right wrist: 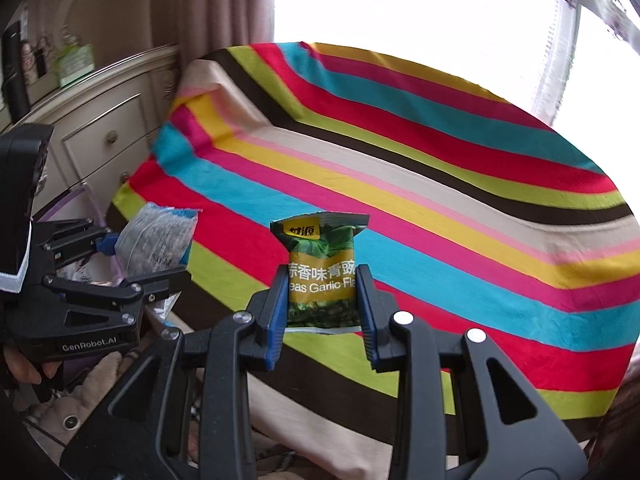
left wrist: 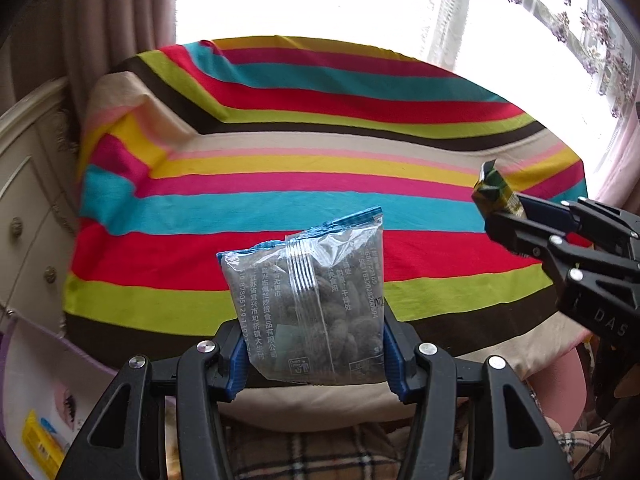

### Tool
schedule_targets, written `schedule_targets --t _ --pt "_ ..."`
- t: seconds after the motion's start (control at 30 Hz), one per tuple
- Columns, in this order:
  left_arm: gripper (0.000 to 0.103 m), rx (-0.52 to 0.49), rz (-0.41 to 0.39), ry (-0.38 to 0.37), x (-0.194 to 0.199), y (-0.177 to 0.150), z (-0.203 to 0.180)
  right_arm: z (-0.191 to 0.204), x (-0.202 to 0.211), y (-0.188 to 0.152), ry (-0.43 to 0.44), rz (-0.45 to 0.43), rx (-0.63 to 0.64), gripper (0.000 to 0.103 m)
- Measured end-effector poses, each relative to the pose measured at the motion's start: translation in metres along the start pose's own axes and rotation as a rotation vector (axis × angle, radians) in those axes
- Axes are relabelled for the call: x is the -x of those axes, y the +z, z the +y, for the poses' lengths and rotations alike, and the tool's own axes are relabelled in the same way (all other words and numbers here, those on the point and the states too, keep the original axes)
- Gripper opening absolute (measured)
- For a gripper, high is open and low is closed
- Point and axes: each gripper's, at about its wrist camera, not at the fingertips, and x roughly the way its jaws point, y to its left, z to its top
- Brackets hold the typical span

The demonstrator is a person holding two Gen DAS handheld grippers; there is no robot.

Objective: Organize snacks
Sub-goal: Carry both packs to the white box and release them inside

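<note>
My left gripper (left wrist: 312, 344) is shut on a clear nut packet with a blue top edge (left wrist: 312, 296), held upright above the near edge of the striped table (left wrist: 320, 152). It also shows in the right wrist view (right wrist: 156, 244) at the left. My right gripper (right wrist: 322, 300) is shut on a green and yellow garlic pea packet (right wrist: 322, 272), held upright over the striped table (right wrist: 440, 184). The pea packet also shows at the right edge of the left wrist view (left wrist: 494, 192), in the right gripper (left wrist: 504, 216).
A cream drawer cabinet (left wrist: 28, 200) stands left of the table, also in the right wrist view (right wrist: 104, 136). Bright windows with curtains lie behind. A yellow packet (left wrist: 40, 444) lies low at the left. A plaid cloth (left wrist: 304, 456) is below the table's near edge.
</note>
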Motion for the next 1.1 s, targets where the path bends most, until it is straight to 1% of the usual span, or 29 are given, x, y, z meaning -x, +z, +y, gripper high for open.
schedule_targets --t 0.17,0.43,0.73,1.1 --pt "0.055 0.030 -0.022 0.041 0.020 -0.008 0.021 0.031 0.003 0.008 0.067 -0.008 0.061 0.036" --pt "0.055 0.099 -0.053 0.120 0.053 -0.026 0.064 0.099 0.010 0.026 0.181 -0.033 0.203 0.036" --pt "0.055 0.229 -0.056 0.209 0.082 -0.061 0.117 0.173 0.006 0.033 0.305 -0.020 0.350 0.036" --pt "0.055 0.378 -0.060 0.315 0.105 -0.099 0.180 0.254 0.006 0.035 0.405 -0.024 0.527 0.036"
